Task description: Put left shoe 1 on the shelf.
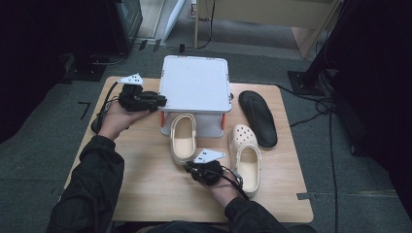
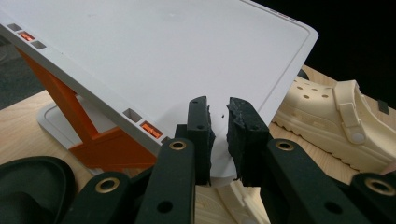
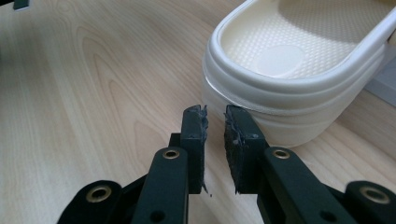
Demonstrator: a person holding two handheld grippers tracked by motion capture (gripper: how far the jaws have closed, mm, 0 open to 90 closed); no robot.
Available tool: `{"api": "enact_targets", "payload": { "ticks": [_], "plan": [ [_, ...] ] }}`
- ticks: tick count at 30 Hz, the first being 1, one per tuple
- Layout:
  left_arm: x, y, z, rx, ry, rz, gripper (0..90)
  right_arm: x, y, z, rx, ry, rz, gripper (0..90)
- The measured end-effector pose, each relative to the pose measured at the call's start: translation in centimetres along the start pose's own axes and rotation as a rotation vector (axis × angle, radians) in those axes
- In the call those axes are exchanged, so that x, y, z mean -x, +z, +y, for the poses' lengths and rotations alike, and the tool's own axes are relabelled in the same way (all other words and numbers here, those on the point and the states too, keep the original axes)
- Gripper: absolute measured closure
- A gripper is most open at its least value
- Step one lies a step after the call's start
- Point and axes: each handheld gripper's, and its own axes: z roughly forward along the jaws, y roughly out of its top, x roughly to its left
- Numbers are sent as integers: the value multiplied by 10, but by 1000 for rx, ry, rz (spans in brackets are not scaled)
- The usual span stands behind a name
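A white two-tier rack (image 1: pixel 195 82) with orange uprights stands at the far middle of the wooden worktop (image 1: pixel 145 189). The left tongs (image 1: pixel 158 100) sit just beside the rack's left edge, jaws nearly closed with a narrow gap and gripping nothing. One cream clog (image 1: pixel 183 137) has its toe tucked under the rack's top shelf (heel toward the person). The right tongs (image 1: pixel 190 167) hover just beside that heel, jaws a slit apart and empty. The second cream clog (image 1: pixel 245 153) lies right of the rack's front, and a black sandal (image 1: pixel 258 116) lies beside the rack's right side.
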Motion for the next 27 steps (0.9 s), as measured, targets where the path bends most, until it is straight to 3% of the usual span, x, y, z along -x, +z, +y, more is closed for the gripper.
{"api": "enact_targets", "payload": {
  "ticks": [12,17,27],
  "plan": [
    [0,0,0,3,-1,0,797,14,17,15,-16,16,-15,778],
    [1,0,0,2,0,4,797,23,26,21,-12,49,-7,775],
    [2,0,-1,2,-4,8,796,38,38,30,-1,47,-54,781]
  ]
}}
